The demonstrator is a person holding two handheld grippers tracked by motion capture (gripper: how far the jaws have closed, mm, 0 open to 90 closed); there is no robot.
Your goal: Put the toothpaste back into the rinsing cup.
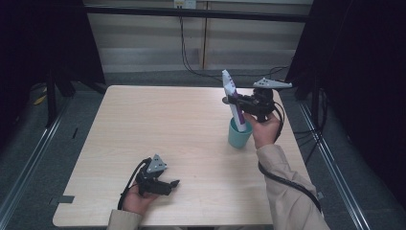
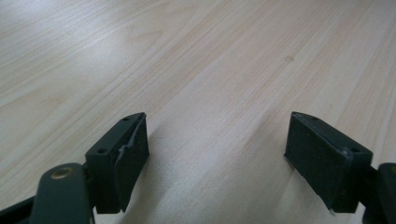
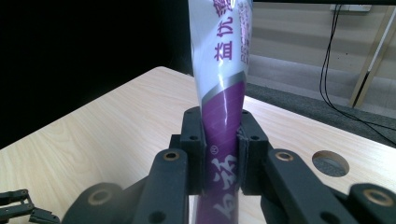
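Right gripper (image 3: 219, 154): jaws closed on the purple lower section of a white-and-purple tube (image 3: 223, 88), one jaw on each side. Tube upright, slightly tilted, printed with purple characters on the white part. In the high view, right of centre: right gripper (image 1: 235, 101) held above the desk by the right hand (image 1: 265, 129), tube (image 1: 231, 91) with its lower end inside a teal cup (image 1: 238, 134). Cup standing on the desk (image 1: 158, 124), right of centre.

Left gripper (image 2: 215, 144): jaws spread wide apart, nothing between them, bare wood grain beneath. In the high view, lower left of centre: left gripper (image 1: 167, 185) low over the desk near its front edge, held by the left hand (image 1: 139, 199).
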